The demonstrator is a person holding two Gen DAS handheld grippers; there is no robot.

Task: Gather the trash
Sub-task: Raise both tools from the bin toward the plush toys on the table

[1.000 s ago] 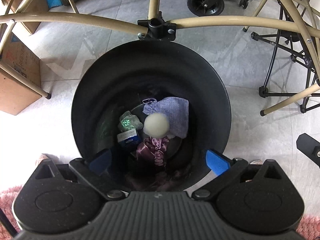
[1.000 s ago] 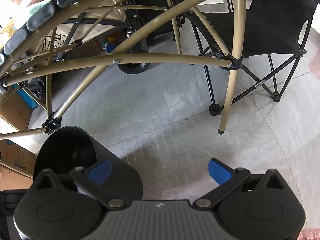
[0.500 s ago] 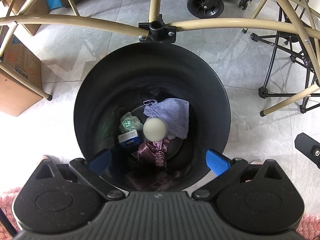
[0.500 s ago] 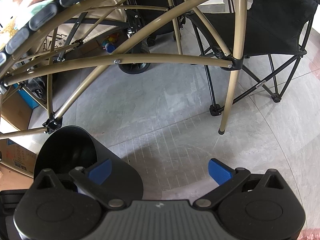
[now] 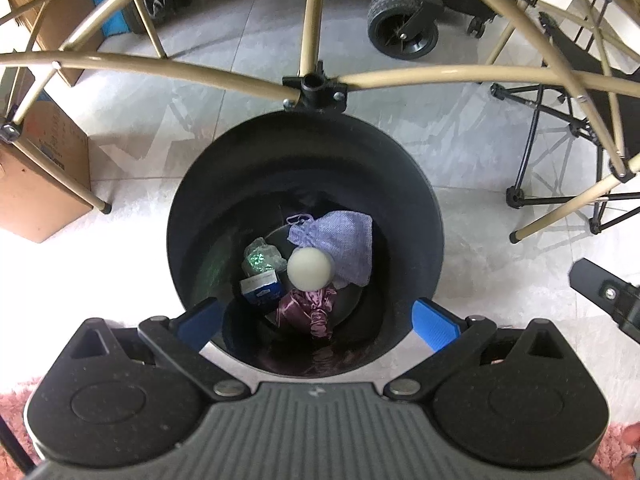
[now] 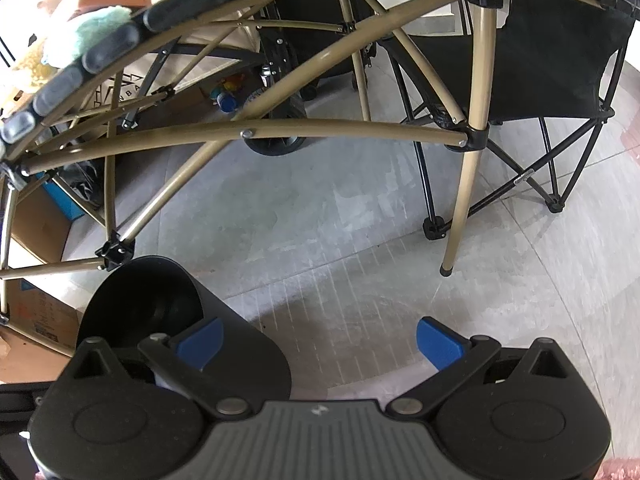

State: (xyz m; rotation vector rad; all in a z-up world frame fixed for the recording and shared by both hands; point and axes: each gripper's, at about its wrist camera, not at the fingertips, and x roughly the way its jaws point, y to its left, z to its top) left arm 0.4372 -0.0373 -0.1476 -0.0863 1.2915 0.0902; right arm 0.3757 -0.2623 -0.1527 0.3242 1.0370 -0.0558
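Both pairs of blue-padded fingers are spread wide with nothing between them. Left gripper (image 5: 316, 330) hangs over the mouth of the black bin (image 5: 428, 216); at its bottom lie a purple satin cloth (image 5: 306, 310), a blue carton (image 5: 262, 288), a pale ball (image 5: 310, 269), a green crumpled wrapper (image 5: 260, 258) and a lilac pouch (image 5: 340, 238). Right gripper (image 6: 318, 344) hangs over grey floor tiles (image 6: 320, 216), with the bin at its left and tan bench legs (image 6: 466, 184) beyond.
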